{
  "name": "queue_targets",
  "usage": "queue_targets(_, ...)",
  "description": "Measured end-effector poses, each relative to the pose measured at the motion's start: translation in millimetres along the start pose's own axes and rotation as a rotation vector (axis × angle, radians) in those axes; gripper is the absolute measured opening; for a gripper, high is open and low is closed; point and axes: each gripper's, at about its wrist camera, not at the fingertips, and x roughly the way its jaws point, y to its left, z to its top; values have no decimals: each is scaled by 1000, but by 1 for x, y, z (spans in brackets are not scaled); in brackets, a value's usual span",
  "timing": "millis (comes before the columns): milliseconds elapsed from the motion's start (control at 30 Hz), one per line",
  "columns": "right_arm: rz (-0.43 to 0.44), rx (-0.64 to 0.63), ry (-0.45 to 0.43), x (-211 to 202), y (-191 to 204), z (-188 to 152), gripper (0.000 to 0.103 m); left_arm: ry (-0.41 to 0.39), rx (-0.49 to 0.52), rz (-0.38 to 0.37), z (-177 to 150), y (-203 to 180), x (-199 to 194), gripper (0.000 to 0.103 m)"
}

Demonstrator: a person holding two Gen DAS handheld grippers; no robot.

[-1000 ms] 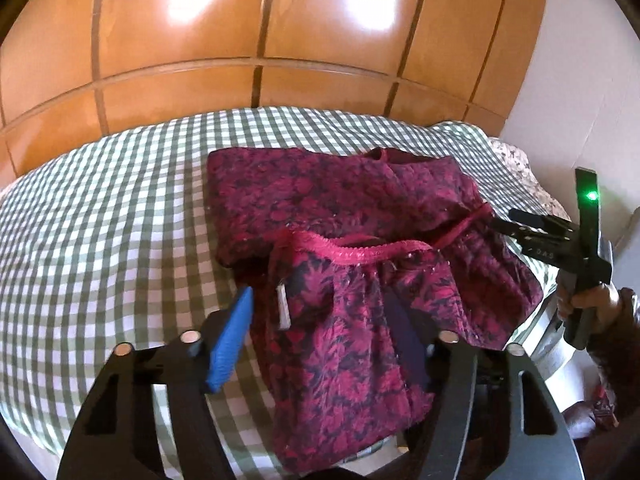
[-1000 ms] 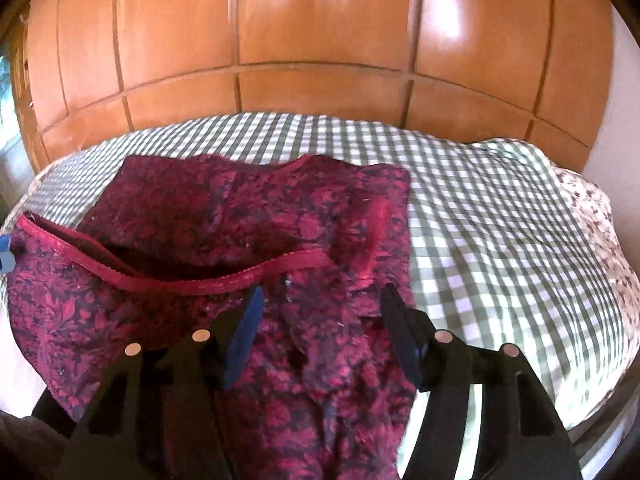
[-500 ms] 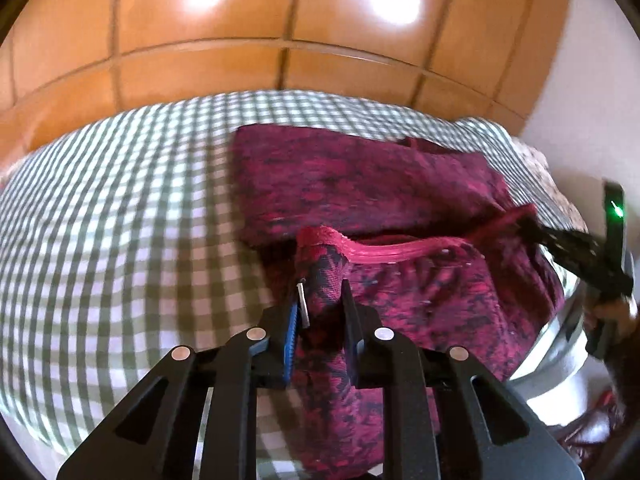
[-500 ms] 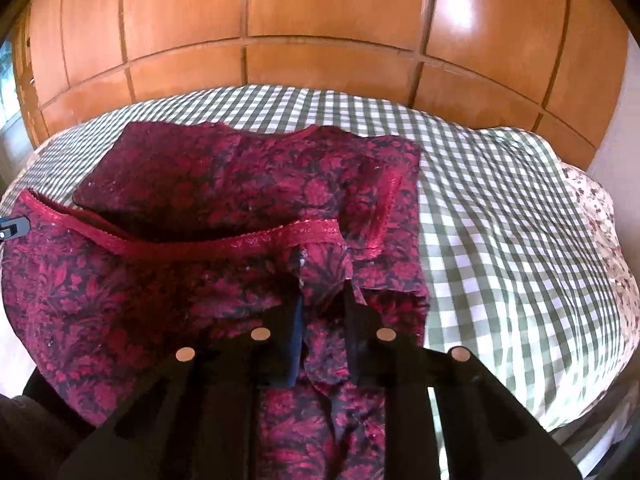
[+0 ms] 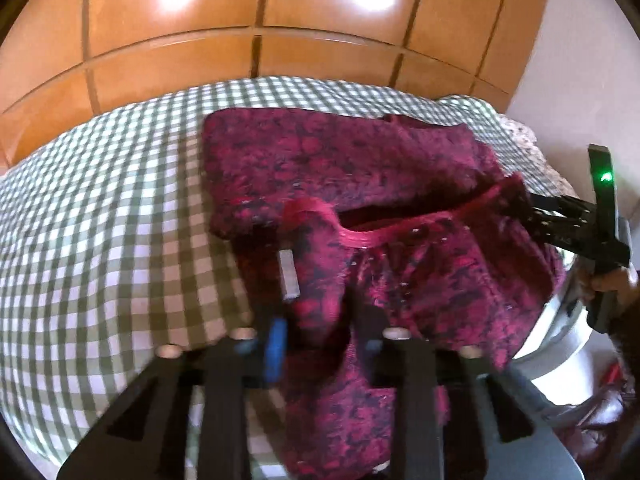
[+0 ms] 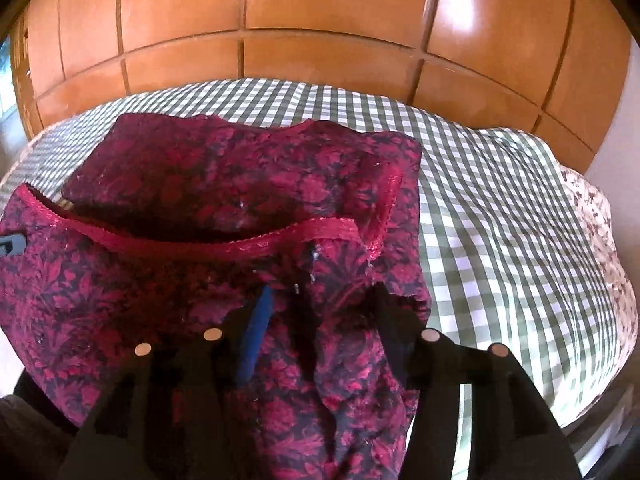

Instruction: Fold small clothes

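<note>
Crimson floral fabric, a small garment (image 5: 360, 184), is spread on a bed covered by a green-and-white checked sheet (image 5: 100, 208), in front of a panelled wooden wardrobe (image 5: 256, 20). Its near part is raised off the sheet at the pink waistband (image 6: 224, 246). The left tongs (image 5: 316, 332) are nearly closed, and a bunch of the cloth beside a white label (image 5: 289, 276) is pinched between them. The right tongs (image 6: 320, 320) are being opened, with cloth between the jaws; whether it is pressed cannot be told. Blur is seen in both views.
</note>
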Motion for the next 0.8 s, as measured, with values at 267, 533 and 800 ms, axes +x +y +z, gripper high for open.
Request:
queue_targets(267,89,104,-70,-50,-22,4,16,-94,-32,-57,0,5,-45,15)
queue_targets(533,162,202,-181,-79,-43,37,16,-194,-44,-76,26,9,-72,15)
queue_targets(800,137,247,-229,-48,-49,88,16,-224,-45,27,77,20,-42,14)
